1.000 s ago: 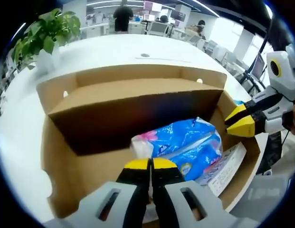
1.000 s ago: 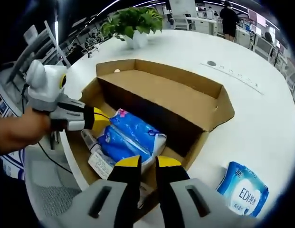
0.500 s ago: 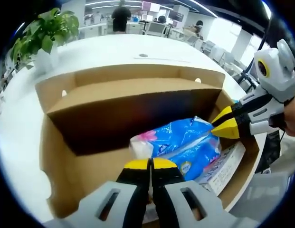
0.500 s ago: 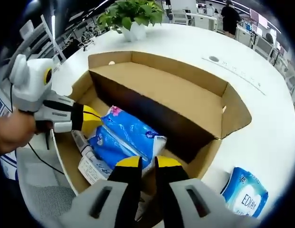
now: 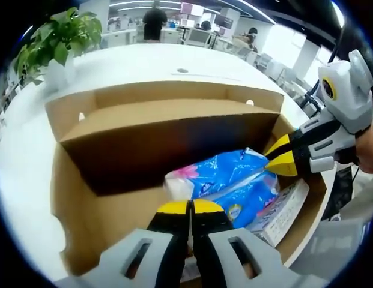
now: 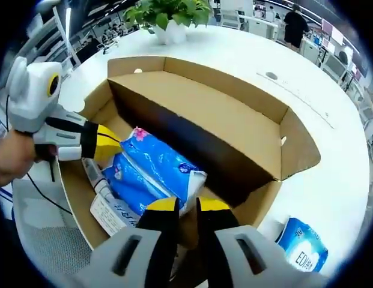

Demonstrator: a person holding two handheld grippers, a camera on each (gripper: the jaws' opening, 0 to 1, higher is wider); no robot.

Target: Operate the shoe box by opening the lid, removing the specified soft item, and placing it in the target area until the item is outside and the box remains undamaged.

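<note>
Office background is open-plan, with desks and a few people way off at the back. Up front is a big white round-edged table point(image 5: 138, 60), and most of it is taken up by the brown cardboard shoe box point(image 5: 72, 198). Its lid point(image 6: 216, 120) is already flipped up and standing along the far side.

The soft item, a blue plastic pack of tissues with a pink flower print point(image 5: 225, 174), is still lying inside on the box floor. It's wedged between the shadowed far wall and a white printed paper leaflet point(image 5: 285, 210) that sits beside it.

There's a leafy green plant in a white pot point(image 5: 54, 42) at the far end of the table. In the right gripper view, a smaller blue-and-white wipes pack point(image 6: 300, 243) lies on the table just outside the box.

The left gripper point(image 5: 189, 210) has its yellow-tipped jaws pressed together with nothing between them, hanging over the near wall. In the right gripper view it pokes in from the left, tips right against the end of the tissue pack.

The right gripper point(image 6: 186, 207) is clenched down to a thin slit and also isn't holding anything. From the left gripper view its tips meet the pack's other end, and a hand point(image 5: 369, 147) is holding it.
</note>
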